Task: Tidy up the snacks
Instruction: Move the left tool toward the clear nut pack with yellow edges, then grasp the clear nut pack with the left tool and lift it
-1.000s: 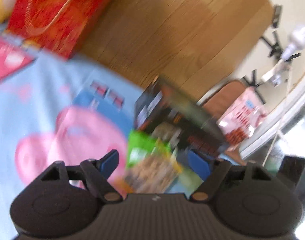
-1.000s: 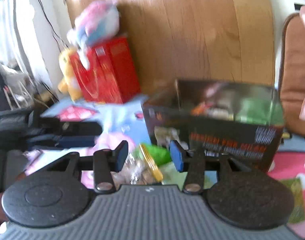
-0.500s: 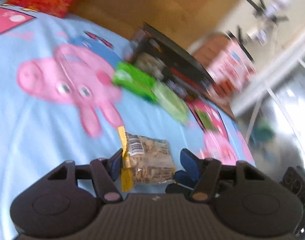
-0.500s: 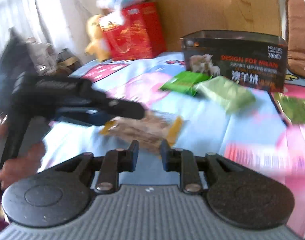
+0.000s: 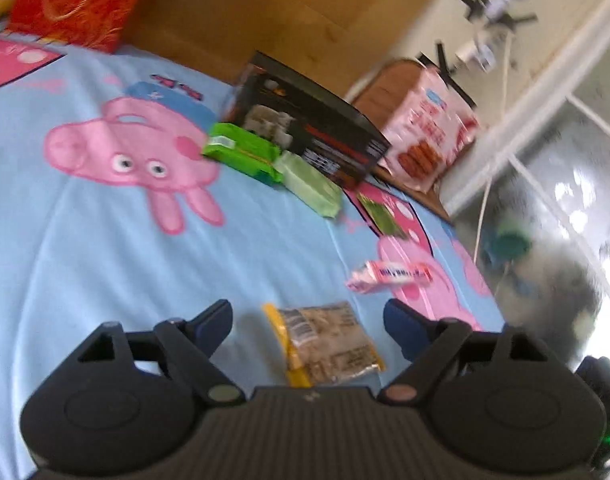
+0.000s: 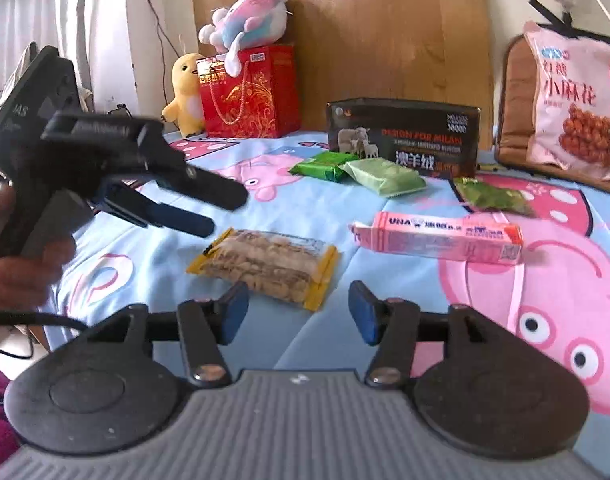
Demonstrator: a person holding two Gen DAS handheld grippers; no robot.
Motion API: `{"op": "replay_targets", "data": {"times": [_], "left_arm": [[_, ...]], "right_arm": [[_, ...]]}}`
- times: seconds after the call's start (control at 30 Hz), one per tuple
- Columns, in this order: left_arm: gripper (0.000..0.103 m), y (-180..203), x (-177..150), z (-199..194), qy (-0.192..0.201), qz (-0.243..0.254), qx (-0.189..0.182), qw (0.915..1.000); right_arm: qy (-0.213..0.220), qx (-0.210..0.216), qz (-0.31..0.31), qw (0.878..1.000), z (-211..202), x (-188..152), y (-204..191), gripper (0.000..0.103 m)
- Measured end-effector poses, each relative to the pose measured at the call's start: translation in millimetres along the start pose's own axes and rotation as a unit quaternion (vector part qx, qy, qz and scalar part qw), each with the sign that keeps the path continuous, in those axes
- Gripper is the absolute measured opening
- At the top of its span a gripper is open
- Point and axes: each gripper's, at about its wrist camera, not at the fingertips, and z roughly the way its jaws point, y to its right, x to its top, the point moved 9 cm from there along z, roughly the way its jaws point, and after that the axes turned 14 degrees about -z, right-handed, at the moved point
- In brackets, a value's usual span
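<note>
Right wrist view is showing five loose snacks lying on the blue cartoon-pig bedsheet (image 6: 313, 216): one yellow-edged clear cracker packet (image 6: 265, 266), one pink carton (image 6: 437, 237), three green packets. One black box (image 6: 403, 136) is standing behind. Both the left gripper (image 5: 307, 320) and the right gripper (image 6: 299, 306) are gaping, empty, flanking the cracker packet.

Glossy plastic snack packet (image 6: 267, 266), cloth bedsheet (image 6: 345, 216), matt black box (image 6: 405, 136)

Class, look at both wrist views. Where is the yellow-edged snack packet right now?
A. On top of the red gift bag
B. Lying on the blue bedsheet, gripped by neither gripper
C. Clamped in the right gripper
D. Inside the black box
B: the yellow-edged snack packet lies flat on the blue bedsheet, with the right gripper and left gripper both open and apart from it.
</note>
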Motion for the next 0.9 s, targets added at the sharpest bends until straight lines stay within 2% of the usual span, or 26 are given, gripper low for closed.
{"op": "replay_targets", "data": {"times": [0.13, 0.17, 0.2, 0.23, 0.27, 0.33, 0.37, 0.5, 0.7, 0.8, 0.9], "left_arm": [[0.08, -10, -6, 8, -0.025, -0.032, -0.003, 0.9992], [0.079, -9, -7, 8, -0.018, -0.027, -0.004, 0.9995], [0.065, -7, -9, 10, -0.019, -0.02, -0.002, 0.9996], [0.044, -3, -12, 15, -0.032, -0.016, -0.006, 0.9993], [0.041, -3, -15, 21, -0.045, -0.018, -0.009, 0.9988], [0.033, -2, -14, 26, -0.039, -0.014, -0.001, 0.9991], [0.033, -1, -13, 28, -0.04, -0.013, -0.001, 0.9991], [0.033, 6, -6, 25, -0.039, -0.016, -0.024, 0.9988], [0.036, 39, 22, 26, -0.023, 0.023, -0.046, 0.9984], [0.041, 65, 45, 34, -0.009, 0.048, -0.059, 0.9971], [0.041, 89, 72, 48, 0.006, 0.072, -0.065, 0.9953]], "right_arm": [[-0.009, 0.003, -0.034, 0.999, 13, 0, -8, 0.065], [-0.018, 0.001, -0.042, 0.999, 20, -2, -11, 0.065], [-0.027, -0.003, -0.049, 0.998, 25, -4, -13, 0.066], [-0.019, -0.009, -0.055, 0.998, 27, -3, -14, 0.066], [-0.017, -0.005, -0.054, 0.998, 28, -2, -16, 0.065], [-0.013, -0.008, -0.051, 0.999, 31, 0, -18, 0.057], [-0.011, -0.007, -0.054, 0.998, 31, 1, -20, 0.046], [-0.008, -0.018, -0.053, 0.998, 30, 4, -19, 0.026], [0.02, -0.038, -0.02, 0.999, 26, 22, 5, 0.024], [0.04, -0.056, -0.015, 0.997, 27, 39, 19, 0.024], [0.055, -0.082, -0.024, 0.995, 32, 58, 40, 0.024]]}}
